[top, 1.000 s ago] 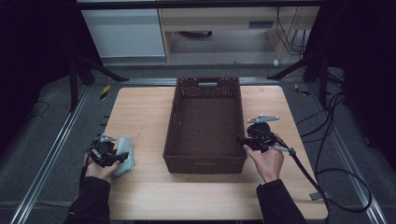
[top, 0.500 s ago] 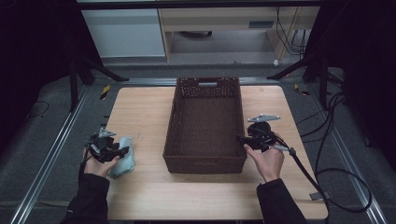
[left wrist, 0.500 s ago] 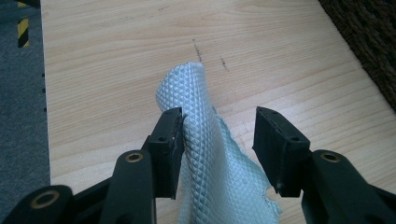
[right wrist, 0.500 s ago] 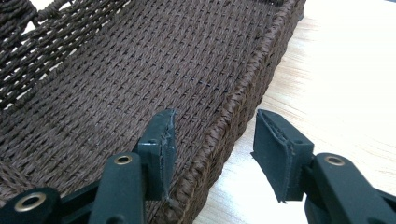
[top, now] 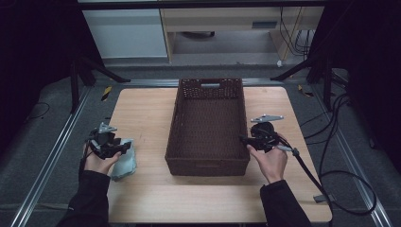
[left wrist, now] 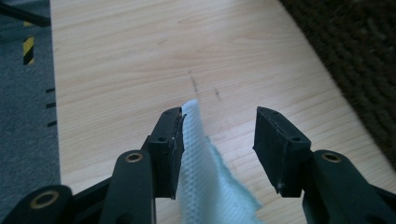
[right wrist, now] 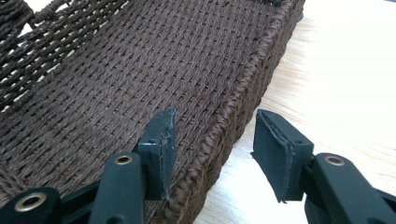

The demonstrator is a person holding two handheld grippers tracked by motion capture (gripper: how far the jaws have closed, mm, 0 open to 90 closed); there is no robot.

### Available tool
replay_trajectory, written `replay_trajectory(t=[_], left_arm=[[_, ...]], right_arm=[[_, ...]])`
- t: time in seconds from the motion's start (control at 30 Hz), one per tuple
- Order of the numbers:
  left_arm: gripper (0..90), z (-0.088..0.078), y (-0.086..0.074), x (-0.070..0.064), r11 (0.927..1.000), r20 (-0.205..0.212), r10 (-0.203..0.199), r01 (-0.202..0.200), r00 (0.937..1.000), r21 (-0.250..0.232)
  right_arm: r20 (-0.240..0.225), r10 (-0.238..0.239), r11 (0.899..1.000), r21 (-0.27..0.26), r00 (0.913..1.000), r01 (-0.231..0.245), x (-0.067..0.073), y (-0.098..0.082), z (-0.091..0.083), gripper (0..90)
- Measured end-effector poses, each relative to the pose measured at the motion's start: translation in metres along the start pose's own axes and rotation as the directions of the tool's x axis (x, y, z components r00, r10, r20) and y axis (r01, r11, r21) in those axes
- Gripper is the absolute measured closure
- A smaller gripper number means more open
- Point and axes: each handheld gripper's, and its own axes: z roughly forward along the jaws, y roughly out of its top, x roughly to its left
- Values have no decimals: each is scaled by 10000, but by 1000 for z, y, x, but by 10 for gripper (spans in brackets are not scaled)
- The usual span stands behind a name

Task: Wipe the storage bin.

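A dark brown wicker basket stands in the middle of the wooden table. At the table's left edge lies a light blue cloth. My left gripper hovers just over it. In the left gripper view my left gripper is open: the cloth rests against the left pad, well apart from the right one. My right gripper is at the basket's right wall. In the right gripper view my right gripper is open astride the rim, one jaw inside and one outside, with neither pad pressing.
Metal rails run along both sides of the table. A black cable trails from the right gripper over the table's right edge to the floor. Shelving and tripod legs stand beyond the far edge. Bare wood lies between the cloth and the basket.
My left hand has risen a little with the gripper over the cloth. The right hand and the basket have stayed in place.
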Motion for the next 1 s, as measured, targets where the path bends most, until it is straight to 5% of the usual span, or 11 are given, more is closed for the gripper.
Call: replay_trajectory(t=[0.4, 0.8, 1.0], left_arm=[[509, 2, 36, -43, 9977, 989, 591, -554, 9933, -394], [505, 8, 57, -88, 9935, 2084, 1073, -965, 9721, -612], [524, 14, 58, -96, 9934, 2390, 1129, -1042, 9644, -488]], right_arm=[[-118, 134, 9997, 186, 9998, -132, -4, 3, 6, 514], [-243, 107, 9988, 471, 9996, -95, -7, 8, 15, 600], [-300, 76, 9989, 473, 9995, -62, -6, 8, 17, 640]])
